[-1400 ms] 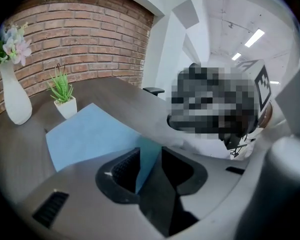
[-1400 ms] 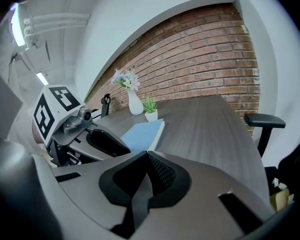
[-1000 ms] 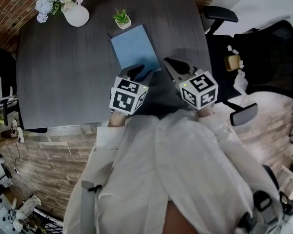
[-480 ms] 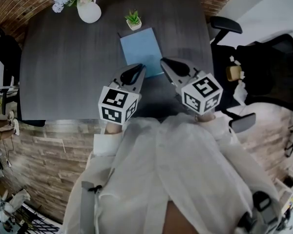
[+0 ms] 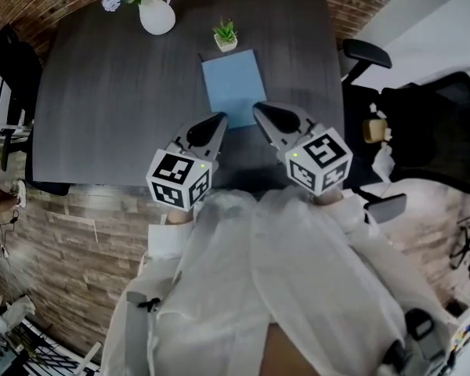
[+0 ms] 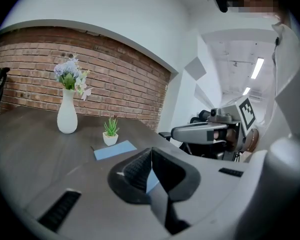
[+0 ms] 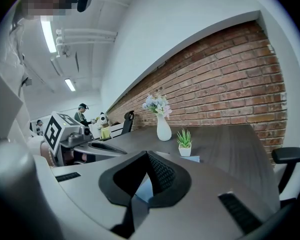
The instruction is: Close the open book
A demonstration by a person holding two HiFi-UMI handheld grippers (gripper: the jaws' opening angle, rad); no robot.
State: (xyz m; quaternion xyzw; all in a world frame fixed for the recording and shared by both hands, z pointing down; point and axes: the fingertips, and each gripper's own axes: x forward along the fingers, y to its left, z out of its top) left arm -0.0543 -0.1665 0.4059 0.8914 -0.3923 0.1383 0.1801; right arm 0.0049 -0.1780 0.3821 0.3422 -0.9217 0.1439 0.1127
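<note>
Though a plant (image 5: 225, 35) stands near, bare table (image 5: 110, 108) flanks the book (image 5: 235, 87).

The person wears a loose white long-sleeved coat (image 5: 282, 280), its cuffs reaching the wrists. The left gripper (image 5: 218, 121), whose jaws have just been closing with nothing between them, and the right gripper (image 5: 260, 110) are grey shells with black ribbed pads (image 6: 137, 170). Each carries a white cube (image 5: 178, 180) with black square markers and a small green light.
</note>
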